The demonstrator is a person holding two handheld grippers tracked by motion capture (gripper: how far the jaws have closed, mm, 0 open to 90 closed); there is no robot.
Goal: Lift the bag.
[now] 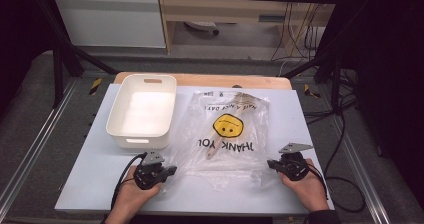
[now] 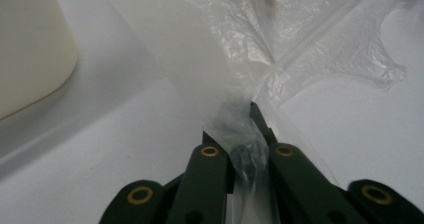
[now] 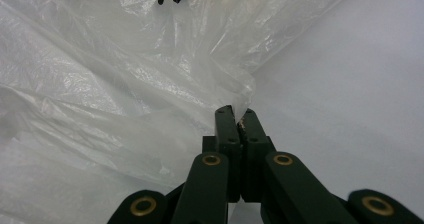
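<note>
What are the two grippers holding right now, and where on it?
Both pinch the plastic bag: left gripper at its near left corner, right gripper at its near right edge.

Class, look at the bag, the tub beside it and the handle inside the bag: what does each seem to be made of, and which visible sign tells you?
Bag: thin clear plastic film, glossy; it crinkles and shows the table through it.
Tub: probably moulded plastic, smooth off-white, with rounded corners and a cut-out grip.
Handle: looks like pale, matt wood, though the film blurs it.
</note>
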